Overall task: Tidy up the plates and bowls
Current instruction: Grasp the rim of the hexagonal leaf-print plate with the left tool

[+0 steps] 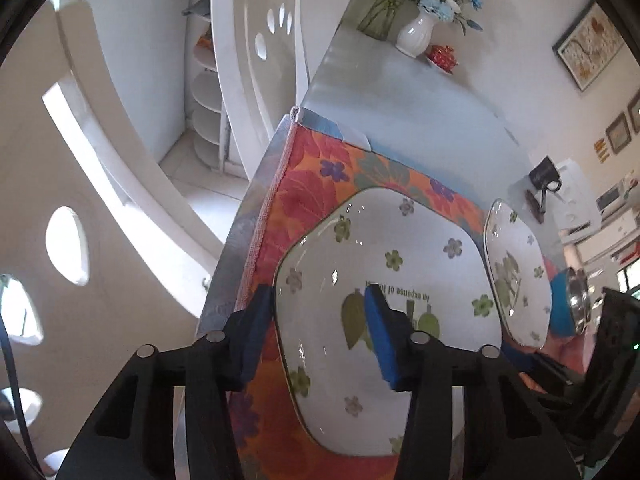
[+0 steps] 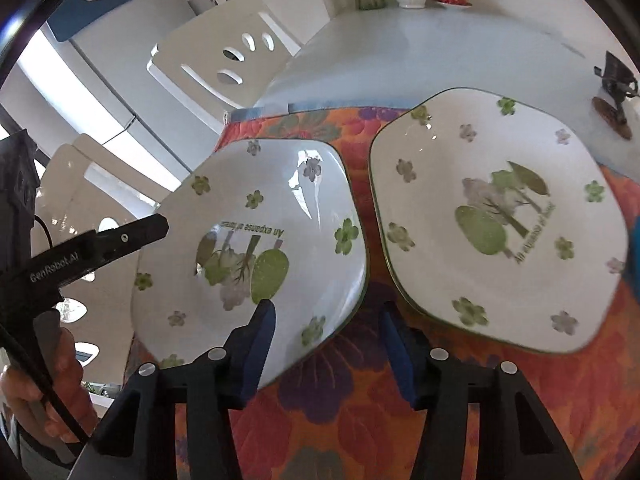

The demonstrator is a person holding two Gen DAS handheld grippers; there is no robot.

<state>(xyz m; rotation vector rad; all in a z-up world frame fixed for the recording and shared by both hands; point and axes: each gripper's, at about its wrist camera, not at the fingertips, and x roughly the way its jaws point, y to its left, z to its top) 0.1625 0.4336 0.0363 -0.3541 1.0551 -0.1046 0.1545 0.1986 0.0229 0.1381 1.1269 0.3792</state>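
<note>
Surface: floral mat (image 2: 340,412) filled lower frame.
Left gripper (image 1: 320,332): jaws parted, straddling near plate's (image 1: 380,240) left rim.
Right gripper (image 2: 326,354): parted over its right rim.
Advice: clamp evenly, lift level.

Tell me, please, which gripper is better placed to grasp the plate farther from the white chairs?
Right, probably: the right gripper hangs open by the gap beside the farther plate, while the left gripper straddles the nearer plate at its outer rim.

a white vase (image 1: 416,36) with blue flowers, white chairs (image 2: 224,60) and a floral cloth (image 1: 312,176) on the table.
</note>
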